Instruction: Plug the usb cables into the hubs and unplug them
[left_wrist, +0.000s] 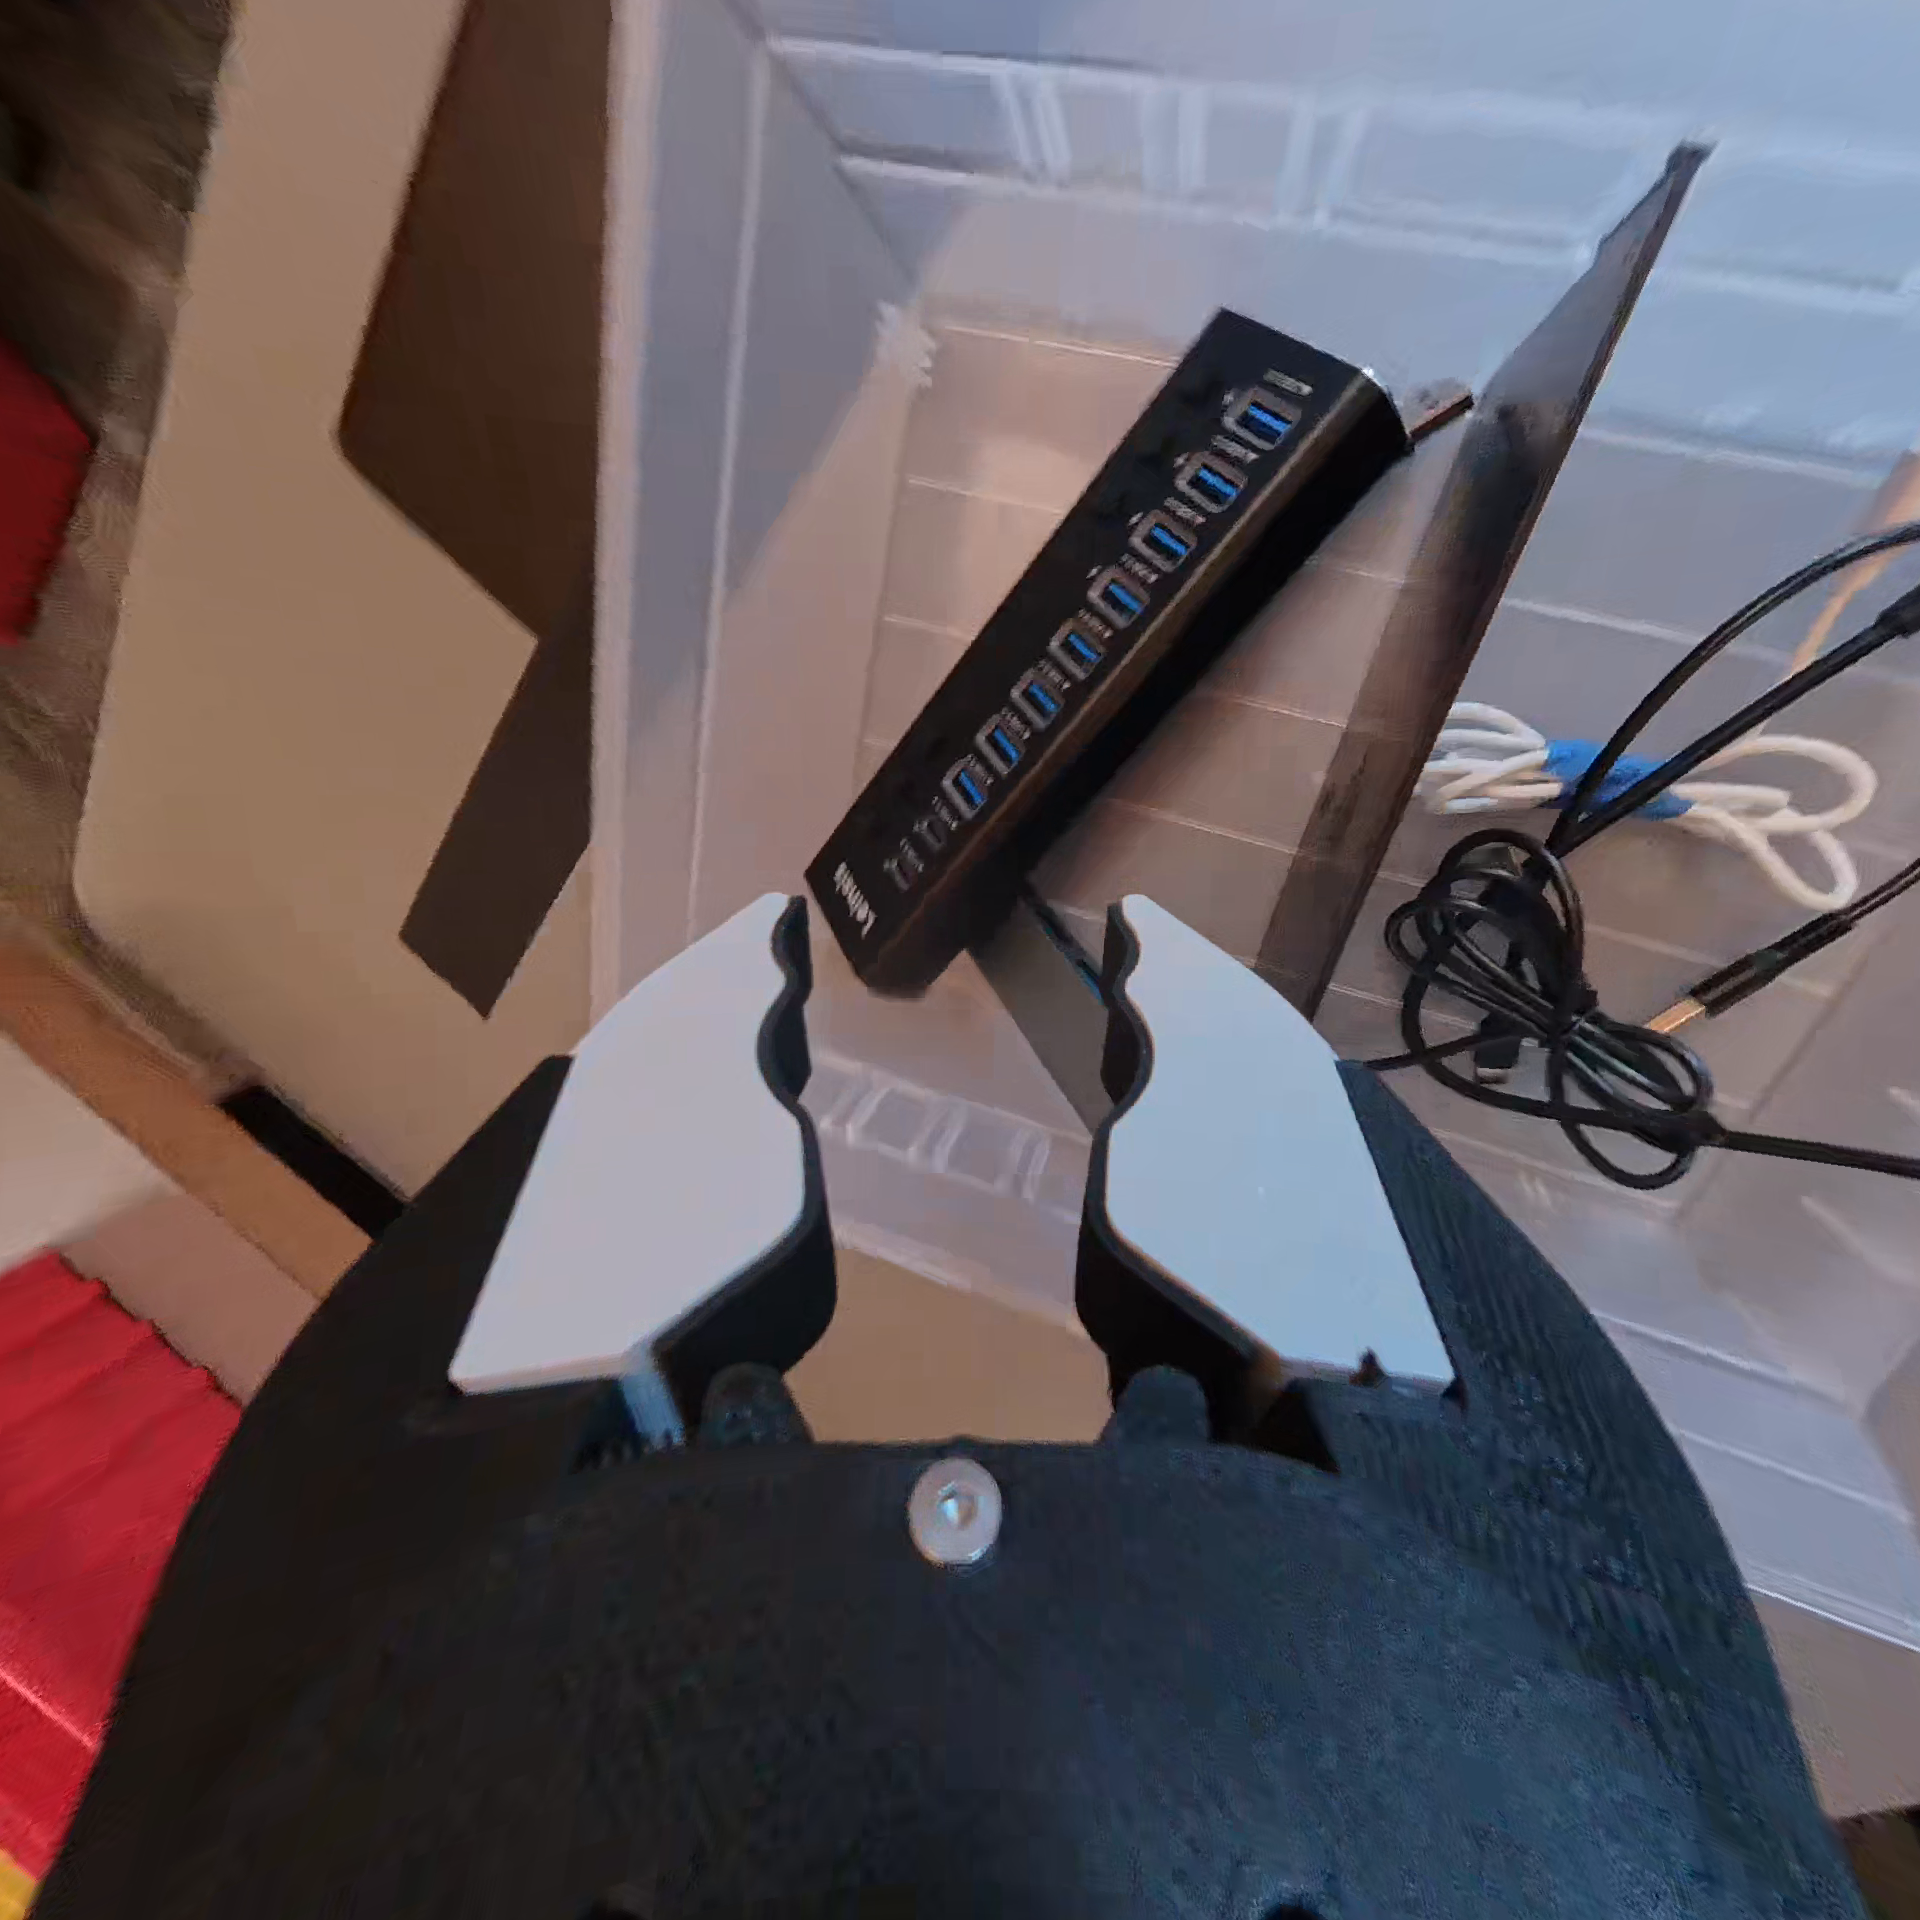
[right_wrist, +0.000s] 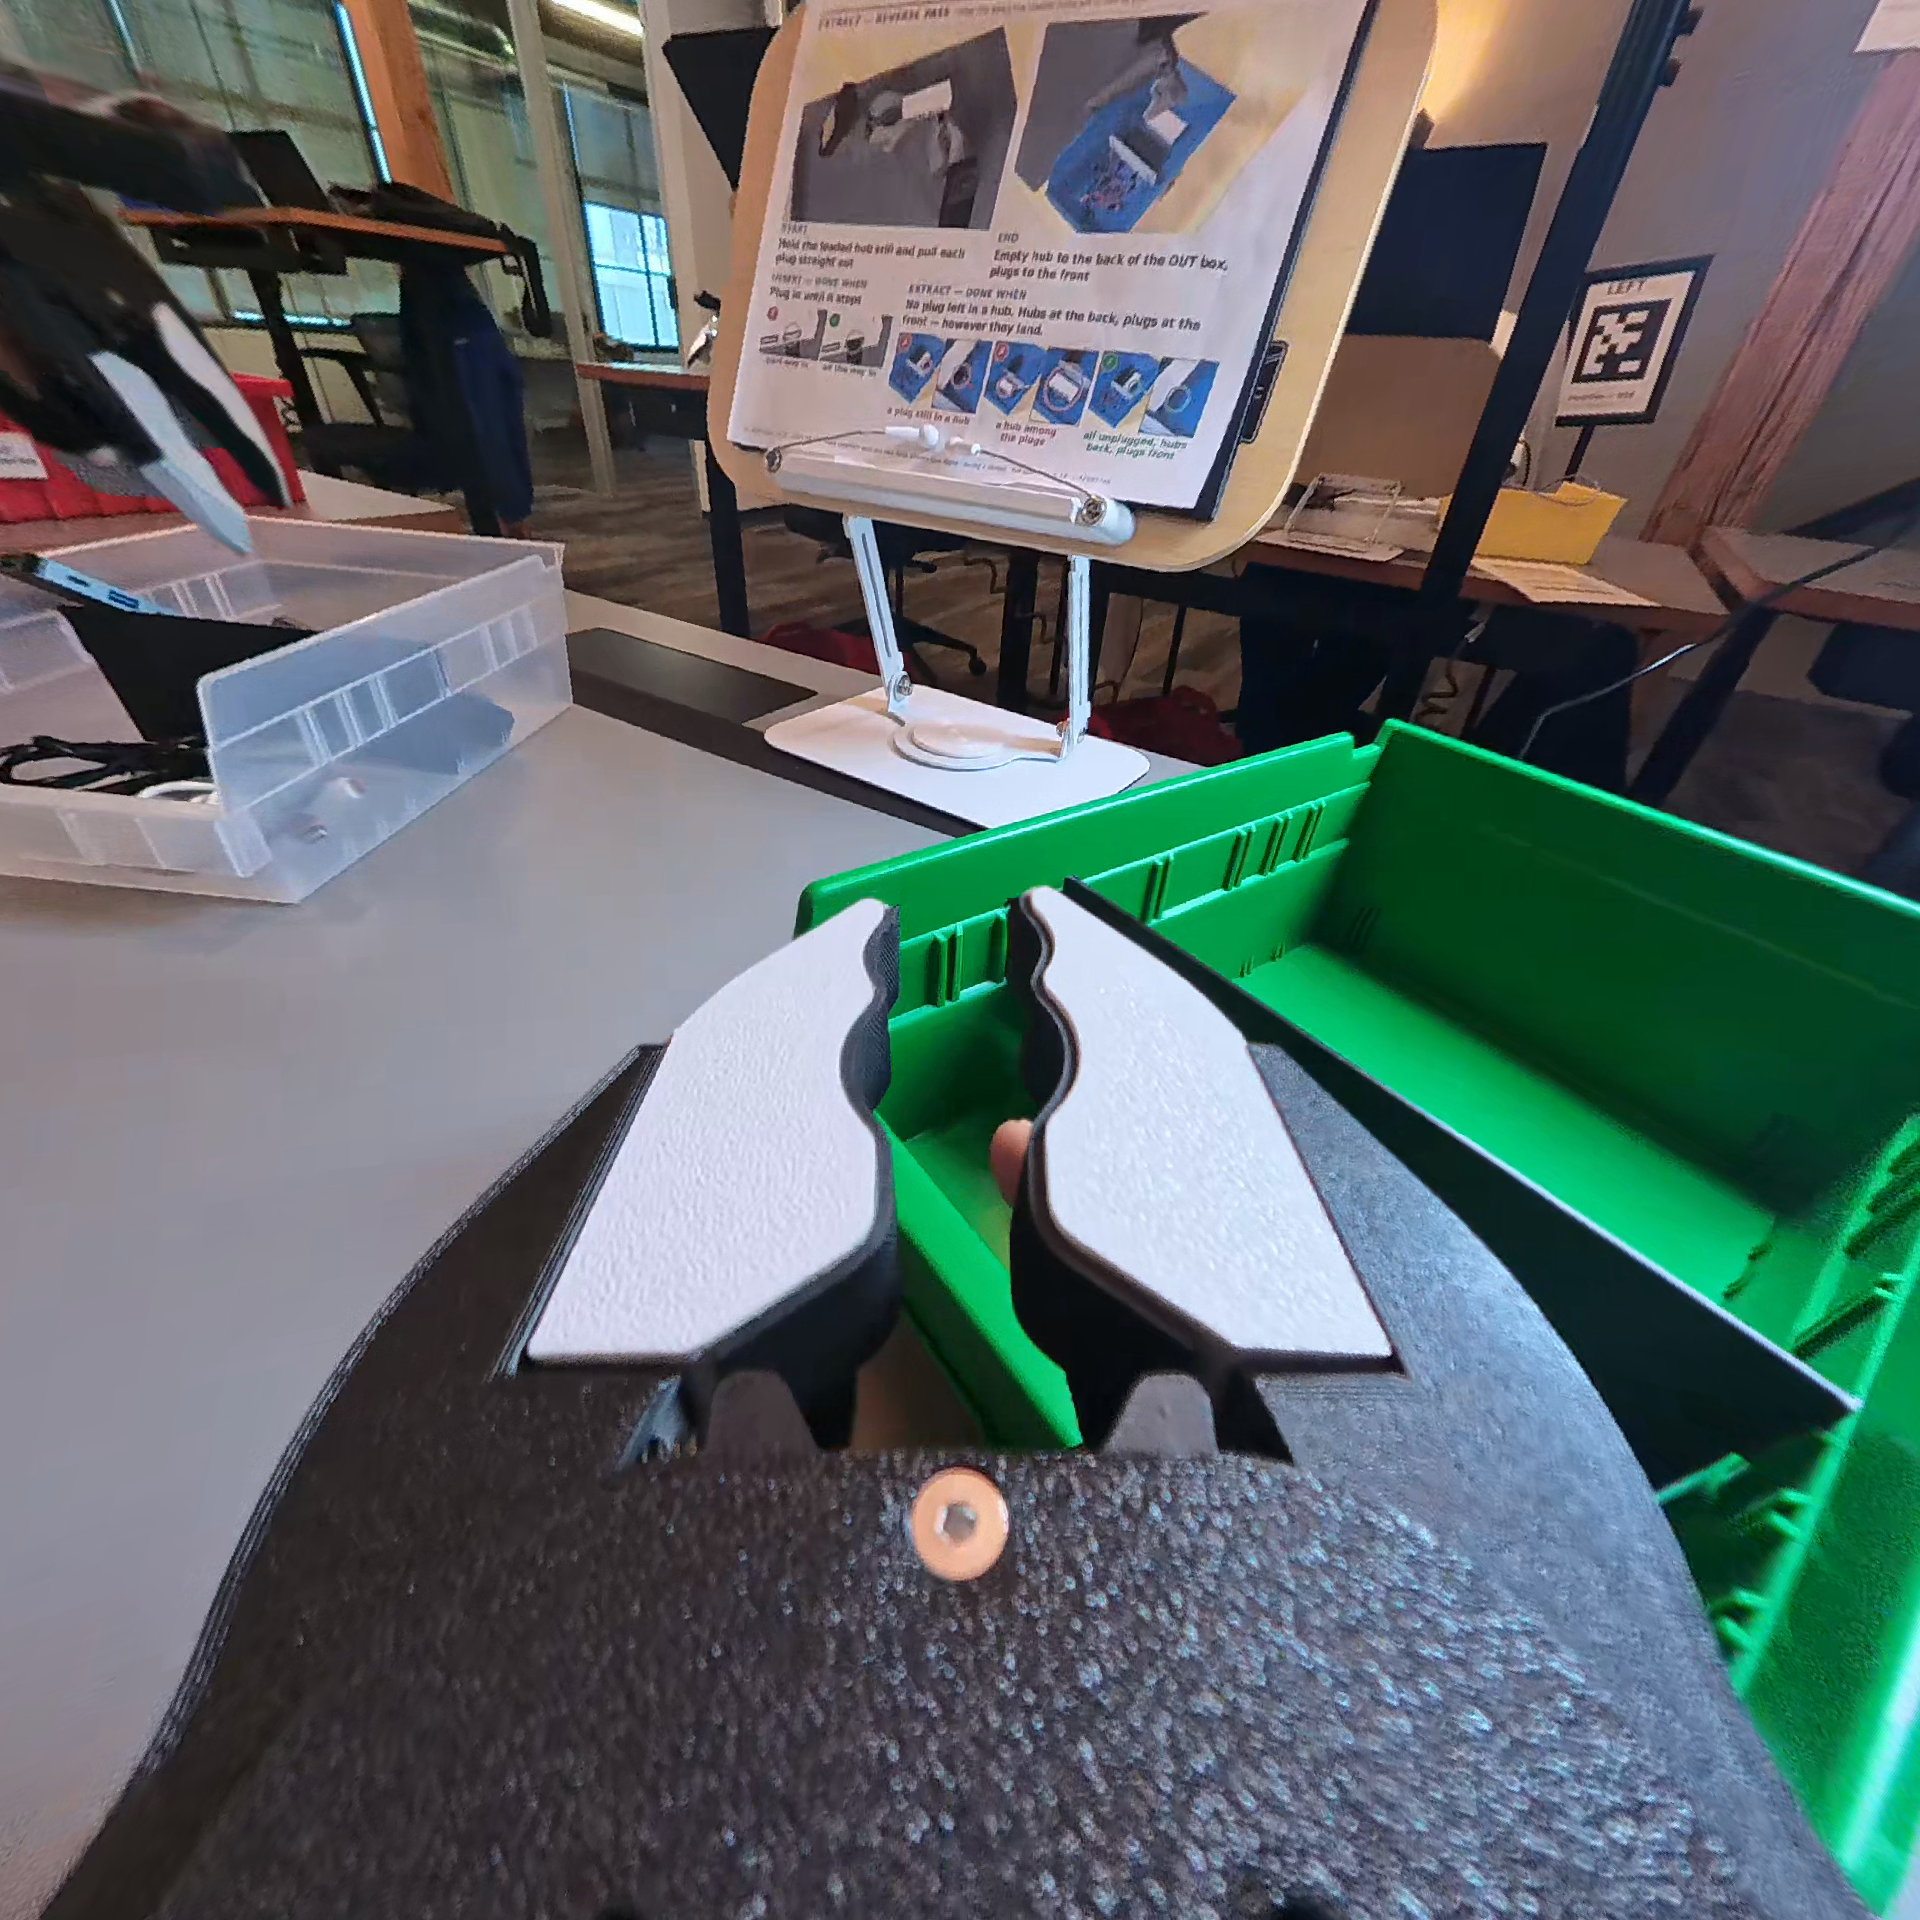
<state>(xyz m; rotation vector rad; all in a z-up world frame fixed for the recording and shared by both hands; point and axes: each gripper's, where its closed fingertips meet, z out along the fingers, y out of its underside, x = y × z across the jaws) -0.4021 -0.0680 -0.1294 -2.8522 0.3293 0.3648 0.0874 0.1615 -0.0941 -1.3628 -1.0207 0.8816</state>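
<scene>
The left claw is spread, with nothing between its fingers. Its tips hover just short of the near end of the black USB hub, which lies in the middle of the left wrist view. The hub has a row of blue ports, all unoccupied, and leans against a dark divider inside a clear plastic bin. At the right of that frame, on the far side of the divider, lie a coiled black cable and a white cable bound with blue tape. Loose black leads run off the right edge; one ends in a USB plug that is not inserted in anything.

The right claw is slightly parted and holds nothing. It hangs over the near left corner of a green bin, which fills the right side of the right wrist view. A dark divider panel crosses the bin, and no items are visible in its compartments.

The tabletop is plain light grey. At the left of the right wrist view the clear bin rests on it, with the left claw above it, blurred. At centre top, a white stand carries a wooden board with a printed instruction sheet. Behind it is an open workroom with desks, large windows and a timber post at the right.
</scene>
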